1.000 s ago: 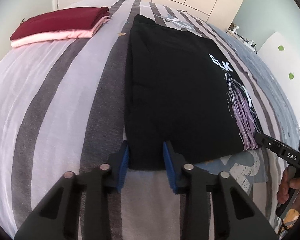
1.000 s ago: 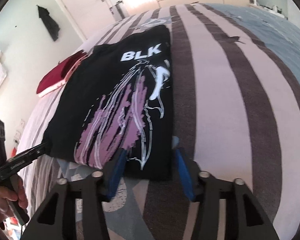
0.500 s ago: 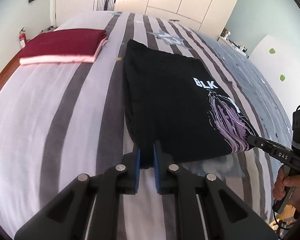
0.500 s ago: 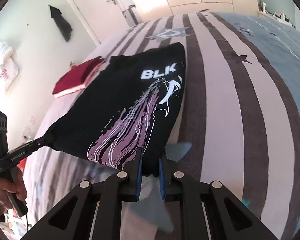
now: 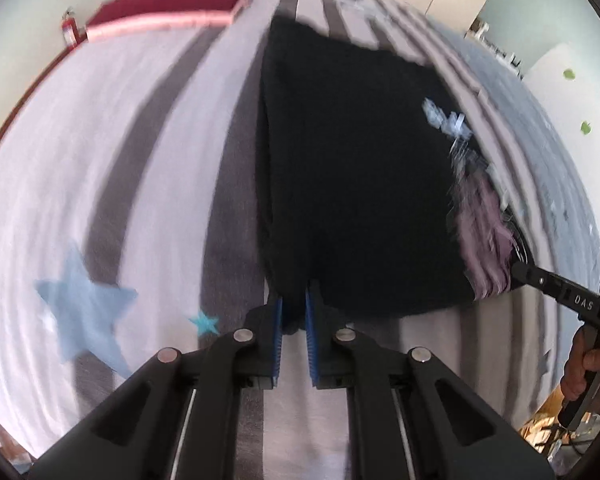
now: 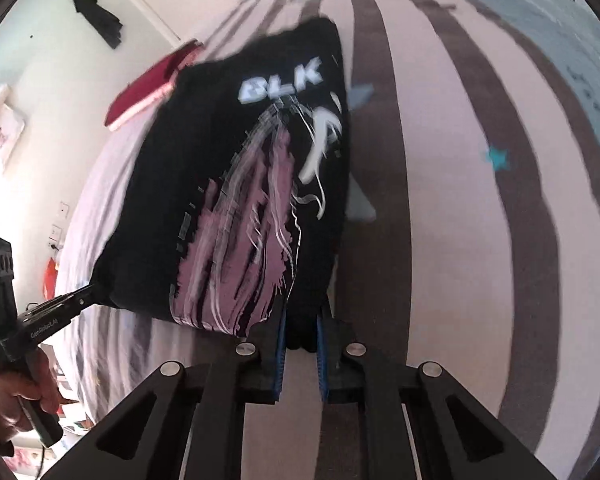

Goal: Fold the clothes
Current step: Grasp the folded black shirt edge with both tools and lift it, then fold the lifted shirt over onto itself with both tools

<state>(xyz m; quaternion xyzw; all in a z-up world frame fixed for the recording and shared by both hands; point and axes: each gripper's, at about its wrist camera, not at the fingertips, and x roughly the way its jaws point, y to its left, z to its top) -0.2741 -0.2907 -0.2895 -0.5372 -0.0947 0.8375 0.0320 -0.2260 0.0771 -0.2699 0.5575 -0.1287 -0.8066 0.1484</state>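
Bright daylight fills both views; motion blur smears the striped bedspread [image 5: 100, 160], fisheye bending its edges, perhaps overexposing the far end.

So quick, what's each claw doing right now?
Left gripper: shut on the black printed T-shirt.
Right gripper: shut on the same shirt's hem.

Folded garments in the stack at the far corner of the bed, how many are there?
2: a dark red garment on top and a pink garment directly under it, beyond and left of the black T-shirt. Blur could hide thinner layers.
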